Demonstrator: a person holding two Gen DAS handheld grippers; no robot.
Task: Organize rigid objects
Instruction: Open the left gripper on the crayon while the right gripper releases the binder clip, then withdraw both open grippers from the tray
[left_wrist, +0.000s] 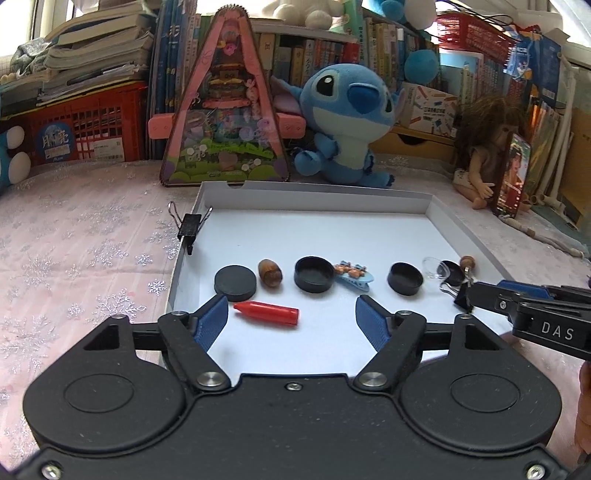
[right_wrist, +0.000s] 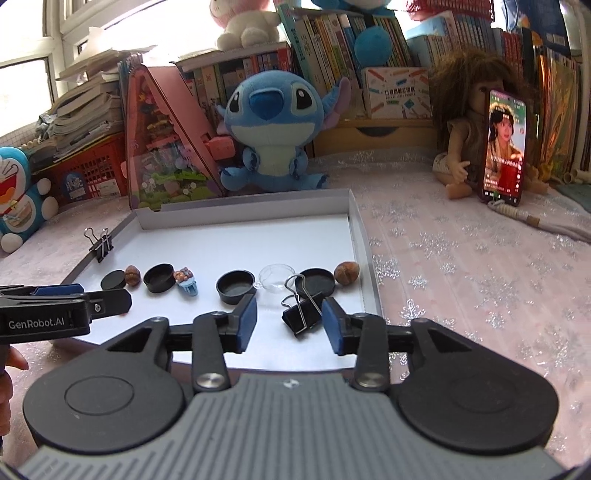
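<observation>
A white tray (left_wrist: 465, 229) holds a row of small things: a black disc (left_wrist: 235, 282), a brown nut (left_wrist: 270, 273), two black caps (left_wrist: 314, 274) (left_wrist: 405, 278) and a blue hair clip (left_wrist: 351, 275). My left gripper (left_wrist: 291, 317) is open low over the tray's front. A red crayon-shaped piece (left_wrist: 267, 312) lies between its fingers, touching neither pad. My right gripper (right_wrist: 290, 315) is open too. A black binder clip (right_wrist: 301, 314) lies on the tray between its fingers, close to the right pad and clear of the left one. A clear lid (right_wrist: 275, 278), another black lid (right_wrist: 317, 282) and a second nut (right_wrist: 346, 272) lie just beyond it.
Another binder clip (left_wrist: 188, 225) is clamped on the tray's left wall. Behind the tray stand a triangular pink toy box (left_wrist: 225, 110), a blue plush (left_wrist: 347, 122), a doll (right_wrist: 461, 147) and a propped phone (right_wrist: 504, 147). A pink snowflake cloth (right_wrist: 461, 266) covers the table.
</observation>
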